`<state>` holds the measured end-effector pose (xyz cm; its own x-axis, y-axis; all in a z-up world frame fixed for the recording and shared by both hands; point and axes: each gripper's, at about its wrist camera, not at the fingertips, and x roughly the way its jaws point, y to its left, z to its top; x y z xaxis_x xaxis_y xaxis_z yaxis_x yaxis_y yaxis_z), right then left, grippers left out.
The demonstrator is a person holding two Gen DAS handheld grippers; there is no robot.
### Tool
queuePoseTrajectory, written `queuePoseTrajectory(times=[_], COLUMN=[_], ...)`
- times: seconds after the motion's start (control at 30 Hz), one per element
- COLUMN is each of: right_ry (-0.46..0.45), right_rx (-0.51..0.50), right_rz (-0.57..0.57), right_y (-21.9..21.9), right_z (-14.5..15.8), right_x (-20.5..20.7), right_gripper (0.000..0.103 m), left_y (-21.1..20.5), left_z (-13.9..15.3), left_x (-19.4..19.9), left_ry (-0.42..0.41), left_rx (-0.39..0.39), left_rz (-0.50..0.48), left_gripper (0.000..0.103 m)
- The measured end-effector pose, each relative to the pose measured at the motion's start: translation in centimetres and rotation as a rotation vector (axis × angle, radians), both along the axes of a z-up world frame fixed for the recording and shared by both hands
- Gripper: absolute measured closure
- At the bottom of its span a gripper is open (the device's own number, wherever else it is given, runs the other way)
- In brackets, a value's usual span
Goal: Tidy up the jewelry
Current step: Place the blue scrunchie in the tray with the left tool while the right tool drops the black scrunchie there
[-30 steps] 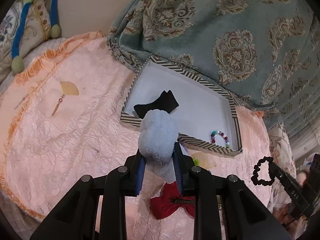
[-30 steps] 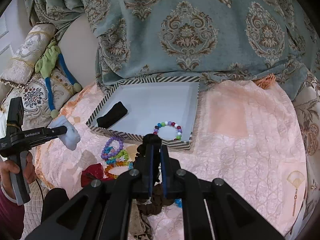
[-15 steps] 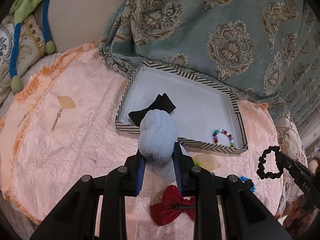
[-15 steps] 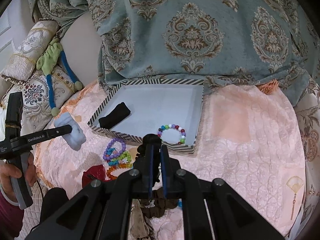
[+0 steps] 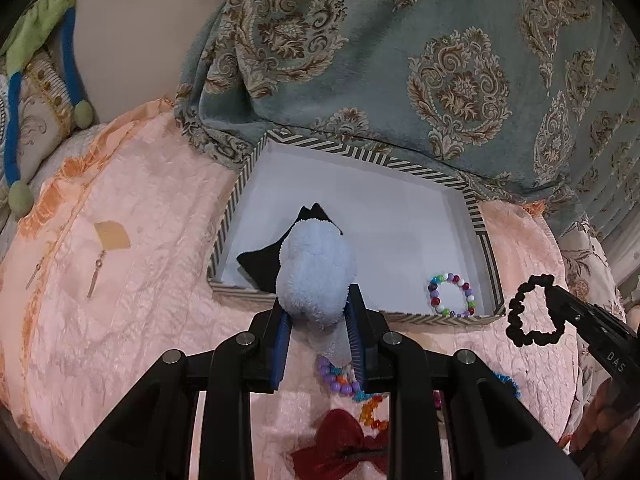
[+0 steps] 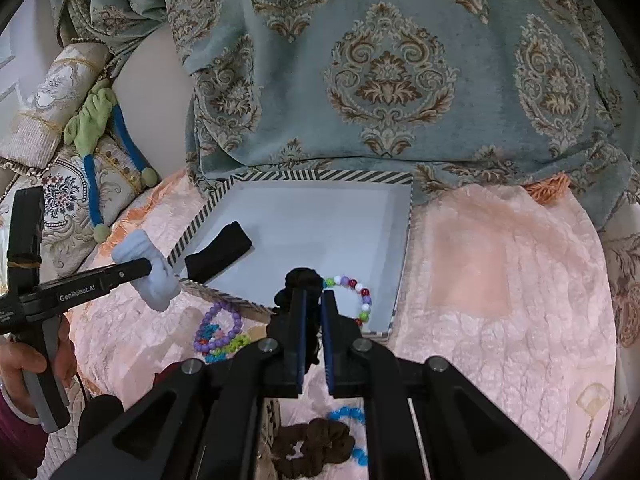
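While the left gripper (image 5: 318, 330) clamped a fluffy blue scrunchie (image 5: 316, 270) and the right gripper (image 6: 314, 318) pinched a black scrunchie (image 5: 534, 316), loose bead bracelets (image 6: 218, 334) and a red bow (image 5: 340, 448) lay nearest on the pink bedspread (image 6: 500, 280). Beyond, the striped box (image 5: 486, 246) held a black cloth (image 6: 220, 252) and a multicolour bracelet (image 5: 452, 294); a teal blanket (image 6: 400, 80) draped its far edge.

Both tools clamped and angled downward: left tool (image 5: 318, 320), right tool (image 6: 313, 308).

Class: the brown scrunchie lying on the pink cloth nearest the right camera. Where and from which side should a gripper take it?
Pinch one side of the brown scrunchie's ruffled band from above: it lies flat as a soft ring, so one pad drops through its centre hole.
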<state>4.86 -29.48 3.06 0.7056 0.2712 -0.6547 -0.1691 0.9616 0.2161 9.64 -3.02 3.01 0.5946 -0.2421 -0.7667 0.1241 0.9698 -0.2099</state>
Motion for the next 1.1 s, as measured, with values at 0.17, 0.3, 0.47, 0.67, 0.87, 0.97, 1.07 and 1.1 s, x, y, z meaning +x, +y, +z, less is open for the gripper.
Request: queuePoseTrajectory(times=[0.17, 0.3, 0.47, 0.67, 0.87, 0.97, 1.07, 1.1], right_ry=[0.009, 0.007, 0.043, 0.100, 0.137, 0.149, 0.149, 0.143], right_rx=[0.023, 0.020, 0.001, 0.013, -0.049, -0.098, -0.111, -0.114], right_rz=[-0.010, -0.012, -0.008, -0.041, -0.086, -0.101, -0.096, -0.095], right_y=[-0.3, 0.2, 0.9, 0.2, -0.4, -0.3, -0.2, -0.1], right_z=[-0.3, -0.7, -2.5, -5.4, -7.9, -8.6, -8.7, -8.5], right_x=[2.1, 4.3, 8.3, 12.6, 15.1, 15.4, 15.2, 15.0], right_gripper=[0.096, 0.096, 0.096, 0.096, 0.096, 0.094, 0.082, 0.073], left_y=[-0.8, -1.8, -3.9, -5.2, -5.1, -5.2, -5.5, -5.6], left_z=[-0.4, -1.2, -2.7, -5.7, -6.8, -6.8, -6.8, -6.8], left_x=[2.0, 4.1, 6.6, 9.1, 10.1, 9.9, 9.8, 9.6], left_ry=[0.020, 0.049, 0.066, 0.114, 0.125, 0.110, 0.100, 0.100], left_rx=[-0.047, -0.092, -0.096, -0.061, -0.037, -0.018, 0.007, 0.009], left_rz=[-0.015, -0.026, -0.043, -0.038, -0.022, -0.028, -0.038, -0.039], left_gripper=[0.094, 0.094, 0.094, 0.094, 0.092, 0.084, 0.078, 0.077])
